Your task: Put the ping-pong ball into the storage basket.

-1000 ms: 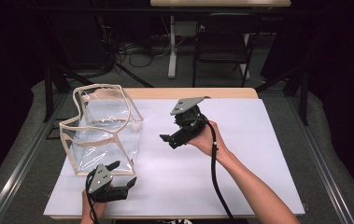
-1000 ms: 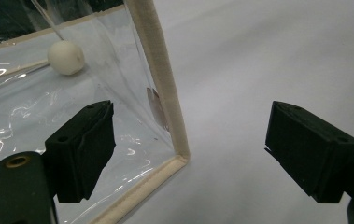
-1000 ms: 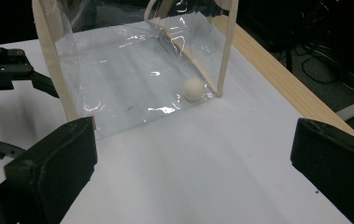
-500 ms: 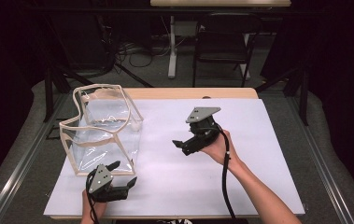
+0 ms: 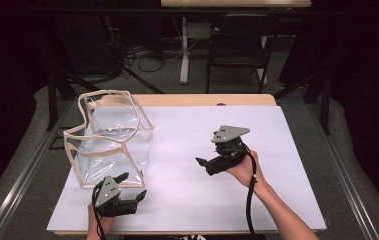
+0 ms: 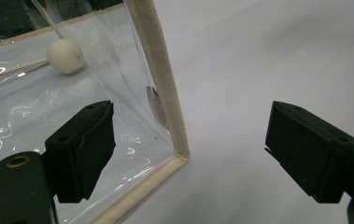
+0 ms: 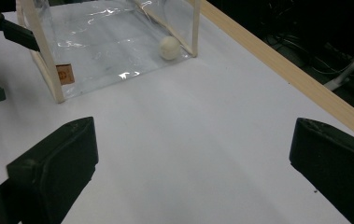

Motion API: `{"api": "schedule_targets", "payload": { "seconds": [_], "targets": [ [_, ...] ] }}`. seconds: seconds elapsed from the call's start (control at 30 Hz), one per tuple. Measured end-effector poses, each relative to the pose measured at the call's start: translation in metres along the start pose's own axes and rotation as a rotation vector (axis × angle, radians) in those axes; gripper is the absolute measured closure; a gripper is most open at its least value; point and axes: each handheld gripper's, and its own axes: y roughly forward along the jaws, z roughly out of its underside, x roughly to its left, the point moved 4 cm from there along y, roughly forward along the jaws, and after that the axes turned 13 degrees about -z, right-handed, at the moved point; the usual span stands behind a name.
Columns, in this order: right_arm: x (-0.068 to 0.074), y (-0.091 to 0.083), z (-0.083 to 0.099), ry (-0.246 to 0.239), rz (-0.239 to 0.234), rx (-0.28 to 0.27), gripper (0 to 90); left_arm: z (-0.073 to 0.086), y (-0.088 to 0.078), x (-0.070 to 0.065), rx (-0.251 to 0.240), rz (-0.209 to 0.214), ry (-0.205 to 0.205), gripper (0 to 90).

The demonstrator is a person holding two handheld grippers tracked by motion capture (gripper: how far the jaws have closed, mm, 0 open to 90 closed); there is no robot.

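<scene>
With both jaws spread wide and nothing gripped, the left gripper (image 5: 129, 195) is sitting at the near corner of the clear bag (image 5: 109, 142) at ten o'clock on the table, the right gripper (image 5: 204, 162) is hovering mid-table, and a white ball (image 7: 169, 47) is lying inside, suggesting the placing is done.
</scene>
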Motion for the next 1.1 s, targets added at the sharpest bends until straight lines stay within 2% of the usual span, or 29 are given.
{"api": "schedule_targets", "payload": {
  "seconds": [0.73, 1.1],
  "targets": [
    [0.004, -0.015, 0.056, 0.024, 0.059, -0.022, 1.2, 0.0, 0.001, 0.0, 0.003, 0.0, 0.003, 16.0],
    [0.005, -0.024, 0.08, 0.046, 0.068, -0.038, 0.9, 0.001, 0.002, 0.0, 0.006, -0.003, 0.002, 16.0]
  ]
}}
